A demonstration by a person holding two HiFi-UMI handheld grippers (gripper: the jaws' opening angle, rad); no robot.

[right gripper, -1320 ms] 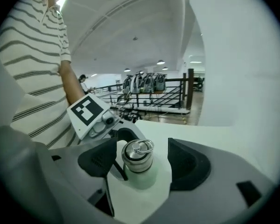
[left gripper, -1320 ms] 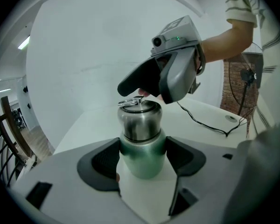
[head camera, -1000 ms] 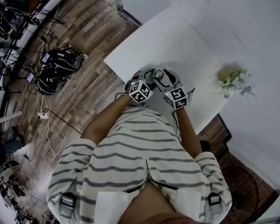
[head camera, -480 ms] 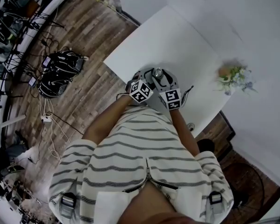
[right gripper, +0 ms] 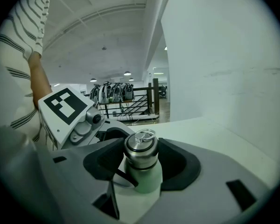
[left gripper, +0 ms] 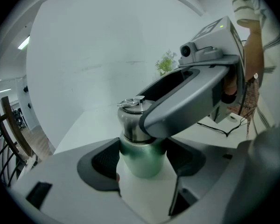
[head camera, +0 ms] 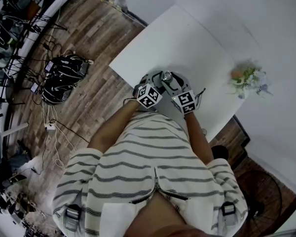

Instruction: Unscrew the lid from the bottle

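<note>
A bottle with a pale green body (left gripper: 142, 158) and a steel lid (right gripper: 141, 149) topped by a small ring stands upright on the white table (head camera: 187, 43). My left gripper (left gripper: 143, 157) is shut on the green body, one pad on each side. My right gripper (right gripper: 141, 154) comes from the opposite side and its black pads sit against both sides of the lid; its jaws have just been closing onto it. In the head view both grippers (head camera: 155, 82) (head camera: 172, 82) meet at the bottle (head camera: 166, 76), near the table's front edge.
A small bunch of flowers (head camera: 247, 83) stands at the table's right. A thin cable (left gripper: 219, 127) lies on the table beside my right gripper. Black bags (head camera: 61, 75) and cables lie on the wooden floor to the left. A railing (right gripper: 130, 107) shows far behind.
The right gripper's marker cube has shifted very slightly beside the bottle. The left gripper and the bottle have stayed where they were.
</note>
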